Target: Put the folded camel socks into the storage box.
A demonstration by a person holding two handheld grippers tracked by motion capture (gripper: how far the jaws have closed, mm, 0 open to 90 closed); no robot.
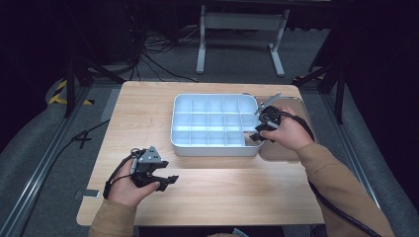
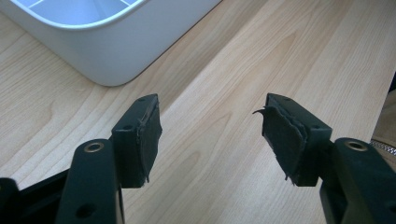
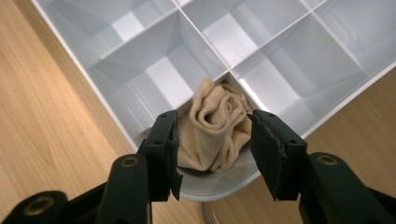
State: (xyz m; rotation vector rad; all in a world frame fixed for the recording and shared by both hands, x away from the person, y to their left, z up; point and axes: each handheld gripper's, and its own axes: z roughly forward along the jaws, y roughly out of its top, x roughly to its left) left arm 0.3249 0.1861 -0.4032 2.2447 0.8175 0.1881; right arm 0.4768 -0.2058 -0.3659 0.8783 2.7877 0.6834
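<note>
A white tray (image 1: 212,149) divided into several compartments sits at the middle back of the wooden table (image 1: 207,197). A crumpled beige cloth (image 3: 210,112) lies in the tray's (image 3: 116,116) corner compartment. My right gripper (image 3: 214,128) hangs just above that corner, open, one jaw on each side of the cloth and neither pad pressing on it. From above, the right gripper (image 1: 257,136) is at the tray's front right corner. My left gripper (image 1: 168,181) rests low over the table's front left, open and with nothing between its fingers; its own view shows the left gripper (image 2: 210,126) near a tray corner (image 2: 107,51).
A clear lid (image 1: 292,104) lies flat beside the tray's right side, under the right hand. Bare wood spreads in front of the tray and to its left. Beyond the table stand a white frame (image 1: 241,34) and floor cables.
</note>
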